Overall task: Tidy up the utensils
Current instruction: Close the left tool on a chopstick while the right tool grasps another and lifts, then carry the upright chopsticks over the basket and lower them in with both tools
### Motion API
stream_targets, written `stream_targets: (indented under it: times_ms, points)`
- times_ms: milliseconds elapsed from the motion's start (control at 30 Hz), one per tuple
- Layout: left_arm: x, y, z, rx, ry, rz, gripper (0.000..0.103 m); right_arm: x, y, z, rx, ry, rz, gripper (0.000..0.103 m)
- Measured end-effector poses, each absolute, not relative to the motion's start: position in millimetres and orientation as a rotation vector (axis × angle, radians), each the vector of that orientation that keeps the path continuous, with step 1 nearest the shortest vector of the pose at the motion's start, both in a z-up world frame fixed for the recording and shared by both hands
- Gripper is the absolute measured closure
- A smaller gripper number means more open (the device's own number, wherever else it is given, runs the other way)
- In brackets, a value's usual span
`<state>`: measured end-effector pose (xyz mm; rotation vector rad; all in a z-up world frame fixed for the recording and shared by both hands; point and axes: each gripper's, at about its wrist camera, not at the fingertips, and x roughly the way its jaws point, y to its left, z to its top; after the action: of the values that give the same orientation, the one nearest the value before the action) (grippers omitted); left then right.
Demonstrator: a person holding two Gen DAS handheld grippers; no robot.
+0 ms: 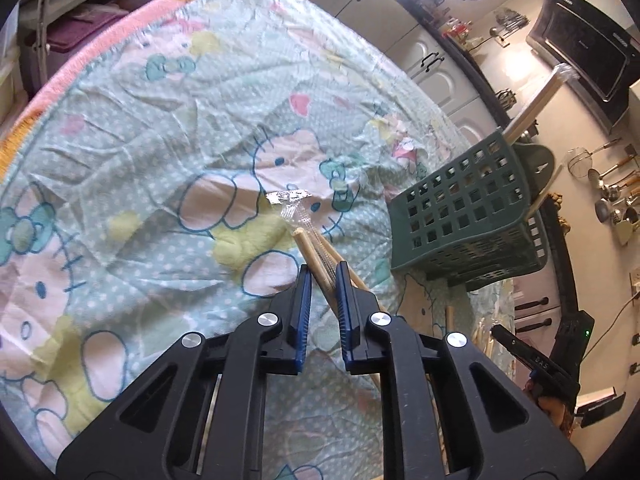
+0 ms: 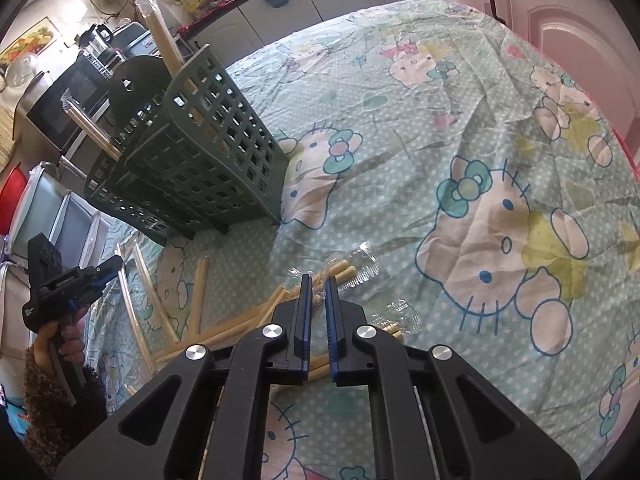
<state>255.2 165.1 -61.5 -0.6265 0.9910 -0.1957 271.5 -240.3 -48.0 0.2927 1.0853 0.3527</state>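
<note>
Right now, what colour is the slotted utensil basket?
Dark green basket, clearest in the right wrist view.

A table draped in a mint cartoon-cat cloth (image 2: 460, 128) bears a dark-green perforated plastic basket (image 2: 200, 152) and scattered plastic-wrapped wooden chopsticks (image 2: 200, 300).

One green slotted basket (image 2: 192, 152), two hand-held grippers, several wrapped chopstick pairs (image 2: 248, 320), uncountable.

Wrapped wooden chopsticks (image 2: 224, 320) lie scattered beside the upright green basket (image 2: 200, 152).
</note>
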Motion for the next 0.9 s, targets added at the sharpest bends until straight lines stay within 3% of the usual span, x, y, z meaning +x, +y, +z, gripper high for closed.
stream_targets:
  times_ms: [900]
  points:
    - [196,98,73,-0.343,0.655,-0.311,0.100,224,-198,52,0.113,0.790,0.477,0.098]
